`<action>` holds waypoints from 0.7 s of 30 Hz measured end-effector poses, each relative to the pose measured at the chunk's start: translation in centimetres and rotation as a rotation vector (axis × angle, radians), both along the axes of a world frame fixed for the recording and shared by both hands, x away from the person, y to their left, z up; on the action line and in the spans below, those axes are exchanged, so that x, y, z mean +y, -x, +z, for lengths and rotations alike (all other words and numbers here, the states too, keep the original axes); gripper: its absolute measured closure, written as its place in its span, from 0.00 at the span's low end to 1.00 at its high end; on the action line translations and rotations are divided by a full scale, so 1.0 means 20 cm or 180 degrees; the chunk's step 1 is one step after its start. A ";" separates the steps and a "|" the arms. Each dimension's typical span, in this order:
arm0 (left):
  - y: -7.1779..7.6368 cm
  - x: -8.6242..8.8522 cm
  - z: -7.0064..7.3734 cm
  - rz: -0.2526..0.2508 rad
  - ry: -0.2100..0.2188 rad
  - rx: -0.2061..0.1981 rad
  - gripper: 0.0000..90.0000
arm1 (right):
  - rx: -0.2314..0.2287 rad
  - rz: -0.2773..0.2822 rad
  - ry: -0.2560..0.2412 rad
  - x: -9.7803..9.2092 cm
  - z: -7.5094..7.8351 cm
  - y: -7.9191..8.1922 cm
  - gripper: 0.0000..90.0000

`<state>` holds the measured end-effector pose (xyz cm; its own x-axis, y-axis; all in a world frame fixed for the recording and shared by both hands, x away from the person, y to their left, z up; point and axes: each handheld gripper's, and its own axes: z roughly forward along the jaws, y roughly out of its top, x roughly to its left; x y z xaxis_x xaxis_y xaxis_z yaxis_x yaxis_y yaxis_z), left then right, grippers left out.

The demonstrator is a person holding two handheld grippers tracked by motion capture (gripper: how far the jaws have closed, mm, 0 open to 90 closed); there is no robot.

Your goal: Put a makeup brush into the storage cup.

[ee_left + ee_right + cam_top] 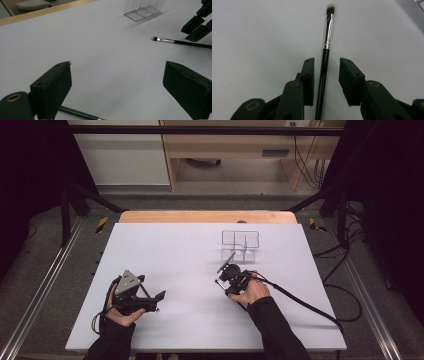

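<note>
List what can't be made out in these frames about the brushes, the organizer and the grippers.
- Brush, right gripper view: handle end cut off by the bottom edge; whether the open jaws touch it is unclear.
- Second brush, left gripper view: tip cut off by the bottom edge, rest hidden behind the left jaw.
- Organizer, high view: clear walls, too small to tell any contents.
- Right gripper, high view: too small to judge jaw spacing.

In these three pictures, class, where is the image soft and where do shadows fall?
Right gripper view: the brush tip is blurred, its handle sharp between open jaws. Left gripper view: the clear organiser throws a faint shadow. High view: evenly lit table, dark surroundings.
</note>
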<state>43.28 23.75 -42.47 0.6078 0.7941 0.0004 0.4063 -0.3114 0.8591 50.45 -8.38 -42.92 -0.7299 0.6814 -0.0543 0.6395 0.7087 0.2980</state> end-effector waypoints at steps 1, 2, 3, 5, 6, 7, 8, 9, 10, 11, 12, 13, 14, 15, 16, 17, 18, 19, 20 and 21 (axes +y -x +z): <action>0.00 0.00 0.00 -0.0001 -0.0004 0.0000 0.08 | 0.0003 0.0032 -0.0002 0.00 0.00 0.00 0.76; 0.00 0.00 0.00 -0.0004 -0.0007 0.0002 0.08 | 0.0012 0.0057 0.0003 0.01 0.00 0.00 0.76; 0.00 0.00 0.00 -0.0004 -0.0014 0.0003 0.08 | 0.0012 0.0061 0.0008 0.02 0.00 0.00 0.78; 0.00 0.00 0.00 -0.0003 -0.0018 0.0008 0.08 | 0.0032 0.0079 0.0033 0.03 0.00 0.00 0.79; 0.00 0.00 0.00 -0.0005 -0.0016 0.0012 0.08 | 0.0027 0.0084 0.0066 0.03 -0.01 0.00 0.80; 0.00 0.00 0.00 -0.0006 -0.0027 0.0008 0.08 | 0.0034 0.0062 0.0097 0.04 -0.01 0.00 0.80; 0.00 0.00 0.00 -0.0006 -0.0024 0.0007 0.08 | 0.0035 0.0100 0.0129 0.04 -0.02 0.00 0.80; 0.00 0.00 0.00 -0.0006 -0.0024 0.0010 0.08 | 0.0039 0.0094 0.0142 0.04 -0.03 0.00 0.81; 0.00 0.00 0.00 -0.0007 -0.0024 0.0007 0.08 | 0.0036 0.0121 0.0168 0.04 -0.03 0.00 0.81; 0.00 0.00 0.00 -0.0009 -0.0026 0.0006 0.08 | 0.0042 0.0088 0.0203 0.04 -0.03 0.00 0.82; 0.00 0.00 0.00 -0.0008 -0.0024 0.0007 0.08 | 0.0046 0.0082 0.0226 0.04 -0.04 0.00 0.83; 0.00 0.00 0.00 -0.0009 -0.0025 0.0008 0.08 | 0.0052 0.0096 0.0229 0.04 -0.04 -0.01 0.83; 0.00 0.00 0.00 -0.0008 -0.0026 0.0009 0.08 | 0.0054 0.0106 0.0238 0.04 -0.04 -0.01 0.84; 0.00 0.00 0.00 -0.0010 -0.0023 0.0010 0.08 | 0.0059 0.0098 0.0248 0.04 -0.04 -0.01 0.85; 0.00 0.00 0.00 -0.0009 -0.0023 0.0009 0.08 | 0.0074 0.0096 0.0257 0.04 -0.04 -0.01 0.85; 0.00 0.00 0.00 -0.0009 -0.0022 0.0007 0.08 | 0.0082 0.0100 0.0269 0.04 -0.05 -0.01 0.85; 0.00 0.00 0.00 -0.0009 -0.0021 0.0005 0.09 | 0.0085 0.0097 0.0279 0.04 -0.05 -0.01 0.86; 0.00 0.00 0.00 -0.0005 -0.0024 0.0006 0.09 | 0.0095 0.0104 0.0294 0.05 -0.06 -0.01 0.86; 0.00 0.00 0.00 -0.0003 -0.0020 0.0007 0.09 | 0.0101 0.0103 0.0305 0.05 -0.06 -0.01 0.87; 0.00 0.00 0.00 -0.0007 -0.0025 0.0004 0.09 | 0.0099 0.0108 0.0318 0.05 -0.07 -0.01 0.88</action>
